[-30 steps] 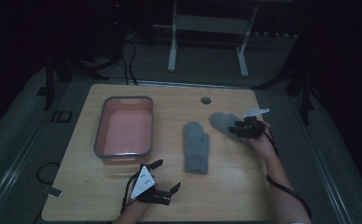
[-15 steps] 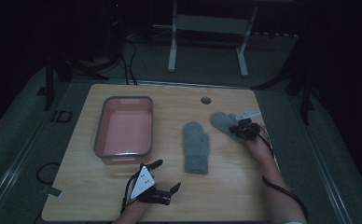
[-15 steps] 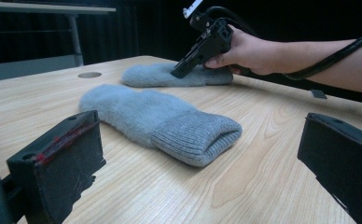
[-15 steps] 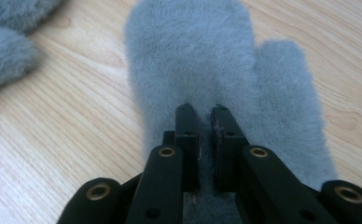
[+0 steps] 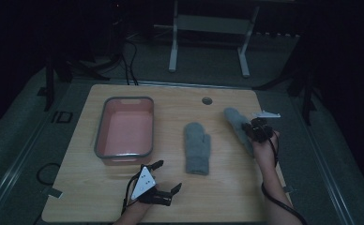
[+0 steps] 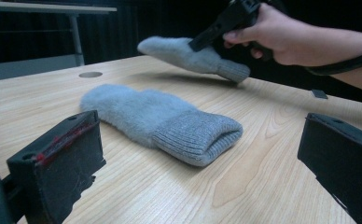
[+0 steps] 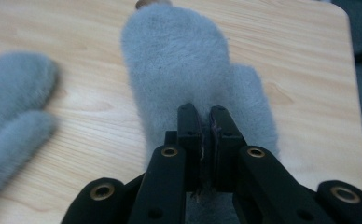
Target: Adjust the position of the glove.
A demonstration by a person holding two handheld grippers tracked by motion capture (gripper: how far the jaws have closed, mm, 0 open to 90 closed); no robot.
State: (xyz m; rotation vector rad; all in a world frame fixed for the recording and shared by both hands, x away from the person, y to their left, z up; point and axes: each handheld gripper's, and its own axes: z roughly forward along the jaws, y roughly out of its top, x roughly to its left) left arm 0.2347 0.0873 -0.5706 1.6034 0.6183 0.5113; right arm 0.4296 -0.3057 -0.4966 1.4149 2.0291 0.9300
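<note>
Two grey mittens are on the wooden table [image 5: 100, 197]. One mitten [image 5: 197, 147] [image 6: 146, 114] lies flat at the middle, cuff toward the person. My right gripper [image 5: 257, 129] [image 7: 205, 112] is shut on the second mitten [image 5: 236, 122] [image 7: 179, 56] near its cuff and holds it tilted just above the right side of the table. The held mitten [image 6: 184, 53] hangs clear of the wood in the left gripper view. My left gripper [image 5: 169, 175] [image 6: 200, 163] stands open near the front edge, its jaws wide apart and pointing at the flat mitten's cuff.
A pink tub with a grey rim [image 5: 97, 140] stands at the table's left half, holding nothing. A small round hole [image 5: 207, 101] sits near the far edge. A white metal stand [image 5: 208, 23] rises behind the table on the dark floor.
The right gripper has shifted a little with the mitten, which now hangs more stretched toward the person. The left gripper has stayed in place.
</note>
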